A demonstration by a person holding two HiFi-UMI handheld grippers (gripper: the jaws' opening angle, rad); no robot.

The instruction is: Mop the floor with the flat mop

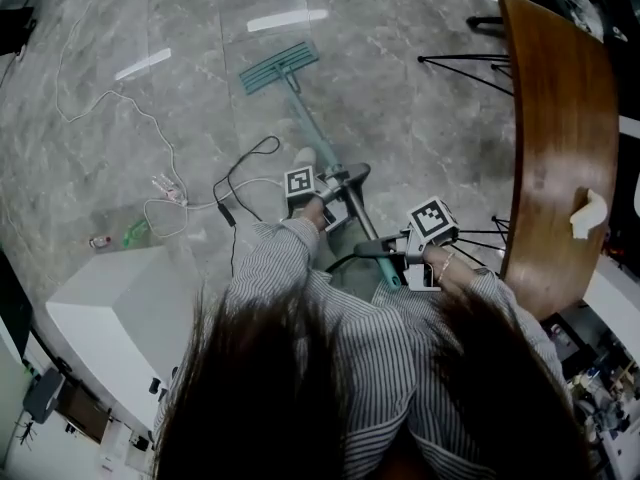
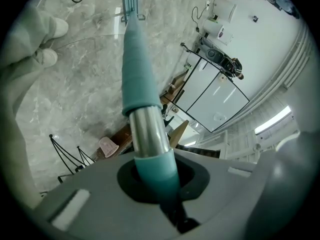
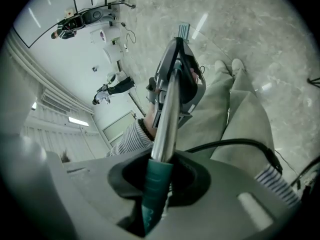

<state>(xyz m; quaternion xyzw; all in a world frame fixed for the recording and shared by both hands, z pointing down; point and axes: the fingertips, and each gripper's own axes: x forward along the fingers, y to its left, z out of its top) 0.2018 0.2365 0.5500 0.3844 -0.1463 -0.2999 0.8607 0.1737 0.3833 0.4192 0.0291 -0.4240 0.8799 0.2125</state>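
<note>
Grey marble floor (image 1: 420, 58) spreads ahead, with a white cable (image 1: 150, 120) trailing across it at the left and a curved wooden tabletop (image 1: 560, 138) at the right. Out beyond the person's shoe (image 1: 305, 155), the mop head (image 1: 278, 68) lies flat on the floor, and its handle (image 1: 315, 138) slants back to both tongs. Left tongs (image 1: 338, 186) are clamped tight on a teal stretch of the handle just above a chrome band, while right tongs (image 1: 392, 253) are clamped tight on the dark teal grip at its top end.
</note>
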